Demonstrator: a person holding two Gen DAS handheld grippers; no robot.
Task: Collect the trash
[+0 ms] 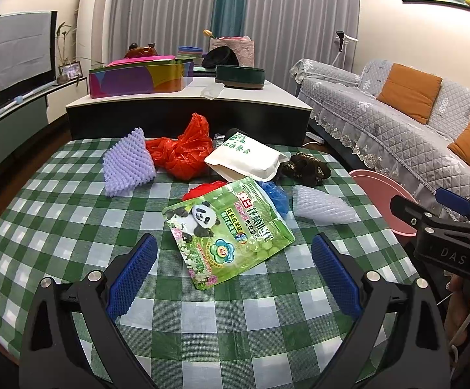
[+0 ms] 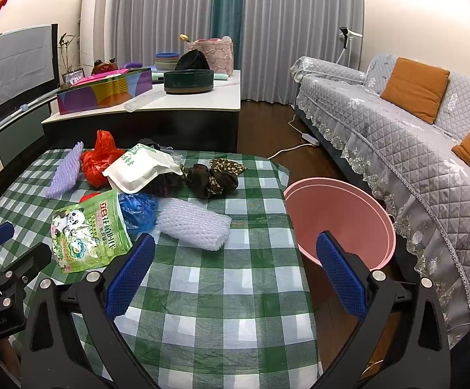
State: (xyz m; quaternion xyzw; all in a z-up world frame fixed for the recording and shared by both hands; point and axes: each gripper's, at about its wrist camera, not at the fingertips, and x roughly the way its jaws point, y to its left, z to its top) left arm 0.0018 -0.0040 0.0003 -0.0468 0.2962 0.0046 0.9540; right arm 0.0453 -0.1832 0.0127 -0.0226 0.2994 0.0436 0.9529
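Observation:
Trash lies on a green-checked table (image 1: 73, 227): a green panda pouch (image 1: 228, 230) (image 2: 89, 230), a purple foam net (image 1: 128, 165) (image 2: 66, 170), a red plastic bag (image 1: 183, 152) (image 2: 100, 159), a white paper box (image 1: 244, 159) (image 2: 141, 168), a blue bag (image 1: 275, 196) (image 2: 137, 210), a white foam net (image 1: 324, 206) (image 2: 193, 225) and a dark floral cloth (image 1: 306, 167) (image 2: 214, 176). A pink basin (image 2: 338, 220) (image 1: 384, 194) stands on the floor right of the table. My left gripper (image 1: 235, 275) is open and empty just short of the pouch. My right gripper (image 2: 235, 275) is open and empty over the table's right edge.
A low cabinet (image 2: 170, 103) behind the table holds a colourful box (image 1: 137, 79) and a dark round tin (image 2: 188, 81). A grey sofa (image 2: 413, 149) with orange cushions runs along the right. A TV (image 1: 11, 55) stands at left. A power strip (image 2: 309, 138) lies on the floor.

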